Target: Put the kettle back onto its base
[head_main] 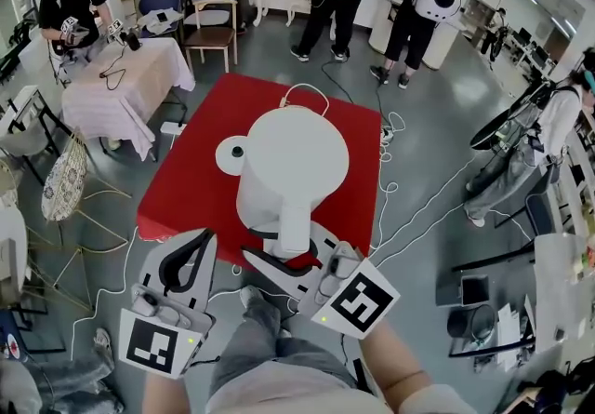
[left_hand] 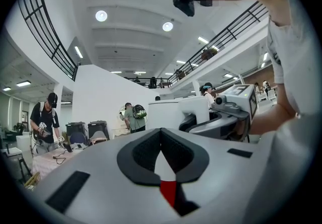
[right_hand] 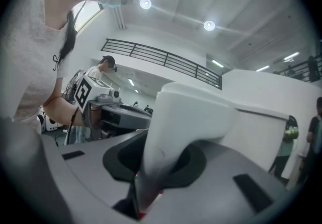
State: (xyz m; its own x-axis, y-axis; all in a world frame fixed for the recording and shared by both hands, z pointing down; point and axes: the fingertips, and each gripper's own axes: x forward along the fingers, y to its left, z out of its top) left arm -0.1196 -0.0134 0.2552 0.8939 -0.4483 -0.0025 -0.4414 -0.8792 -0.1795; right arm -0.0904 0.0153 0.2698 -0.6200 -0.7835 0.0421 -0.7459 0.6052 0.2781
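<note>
A white kettle (head_main: 293,156) hangs over the red table (head_main: 181,193), with my right gripper (head_main: 296,259) shut on its handle (right_hand: 186,127) from the near side. The round white base (head_main: 232,153), with a dark centre pin, lies on the table just left of the kettle and partly behind it. The base's white cord (head_main: 307,91) runs off the far edge. My left gripper (head_main: 197,240) is at the table's near left edge, shut with nothing between its pads. In the left gripper view the kettle (left_hand: 171,112) is ahead to the right of the left gripper (left_hand: 161,132).
A cloth-covered table (head_main: 125,77) stands at the far left with a person beside it. A wooden chair (head_main: 212,31) stands behind the red table. Two people with backpacks stand at the back. White cables (head_main: 390,189) trail on the floor at the right.
</note>
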